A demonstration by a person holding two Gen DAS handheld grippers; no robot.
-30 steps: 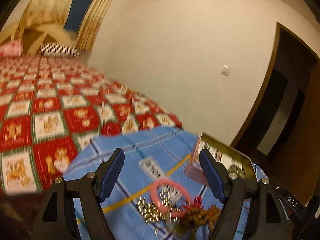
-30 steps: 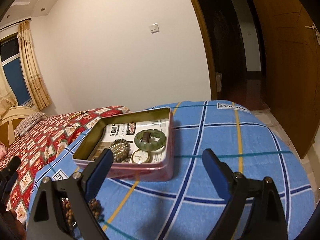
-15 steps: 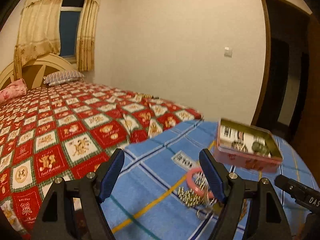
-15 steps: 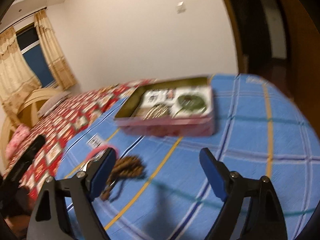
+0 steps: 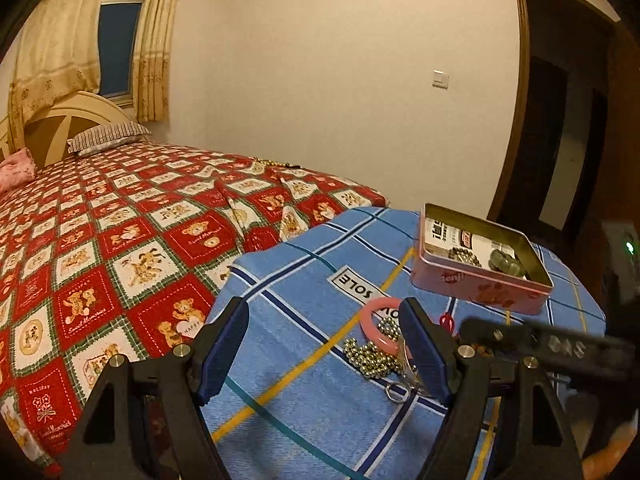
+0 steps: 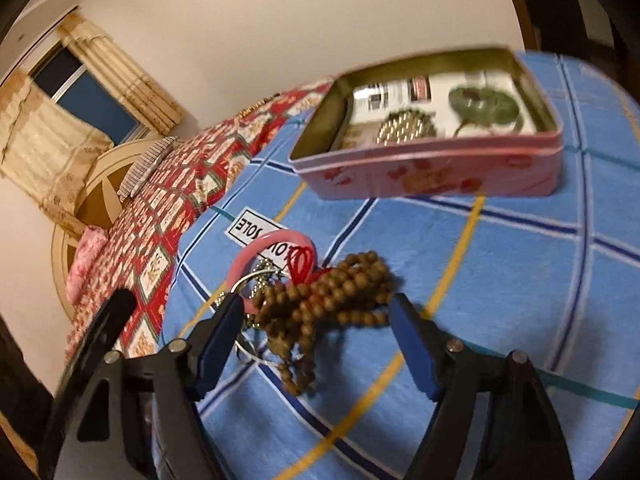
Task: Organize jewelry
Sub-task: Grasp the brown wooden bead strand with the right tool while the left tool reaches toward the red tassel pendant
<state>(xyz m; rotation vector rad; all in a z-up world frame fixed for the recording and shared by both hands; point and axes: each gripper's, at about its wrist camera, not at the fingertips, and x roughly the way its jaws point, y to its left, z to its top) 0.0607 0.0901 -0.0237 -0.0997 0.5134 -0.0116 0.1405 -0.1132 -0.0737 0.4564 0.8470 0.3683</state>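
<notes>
Partly done: the tin (image 6: 432,172) holds several pieces; the wooden beads (image 6: 332,292) lie between the closing, unclamped right tool (image 6: 316,316); left tool (image 5: 324,344) wide, empty.

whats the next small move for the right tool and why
Probably finish closing the right tool on the brown bead strand. Its jaws have just been closing and already straddle the heap without visibly pressing it, while the pink tin beyond stands open with jewelry inside.
</notes>
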